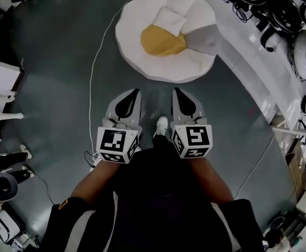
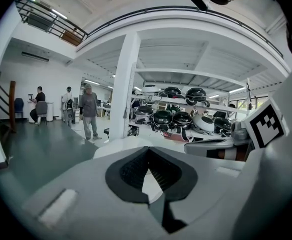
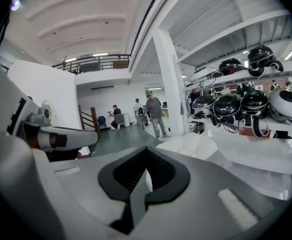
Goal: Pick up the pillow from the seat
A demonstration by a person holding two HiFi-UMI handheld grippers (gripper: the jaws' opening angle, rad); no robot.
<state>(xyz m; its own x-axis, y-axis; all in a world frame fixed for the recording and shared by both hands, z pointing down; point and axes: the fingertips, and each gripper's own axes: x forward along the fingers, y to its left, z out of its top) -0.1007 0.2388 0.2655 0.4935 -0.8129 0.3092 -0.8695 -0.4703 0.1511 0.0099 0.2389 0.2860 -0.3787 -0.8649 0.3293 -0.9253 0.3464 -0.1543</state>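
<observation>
Pillow on white seat, cable alongside, left tool and right tool closed, empty

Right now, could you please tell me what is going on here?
A person stands holding a gripper in each hand, facing a round white seat on the floor. A white pillow lies on it at the edge of the yellow centre cushion. The left gripper and right gripper are both shut and empty, short of the seat. The pillow has not yet been touched.
</observation>
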